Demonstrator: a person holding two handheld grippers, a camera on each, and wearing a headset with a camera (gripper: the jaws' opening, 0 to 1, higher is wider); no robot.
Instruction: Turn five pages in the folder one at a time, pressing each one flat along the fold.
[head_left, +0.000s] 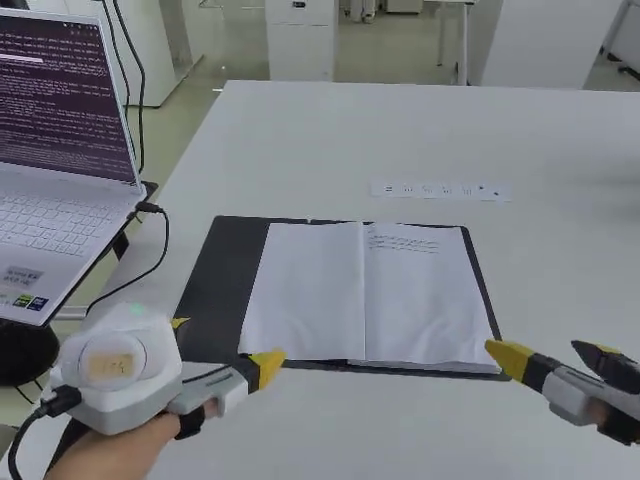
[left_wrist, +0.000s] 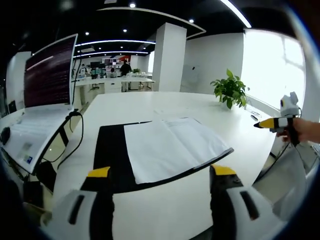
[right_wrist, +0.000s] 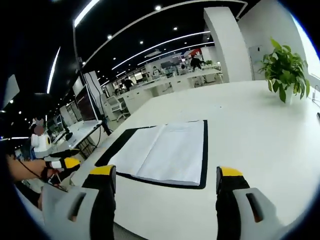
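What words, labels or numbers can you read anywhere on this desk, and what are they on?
Nothing is clear enough to quote.
On the laptop screen: many lines of light text on a dark window, too small to read.
On the laptop stickers: blurred, unreadable.
On the right page of the folder: a few printed lines at its top, too blurred.
On the white strip beyond the folder: small dark marks, unreadable.

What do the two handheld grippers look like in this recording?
The left gripper and right gripper both have pale grey bodies; their jaws are black on the inner faces with yellow tips. A black cable trails from the left one.
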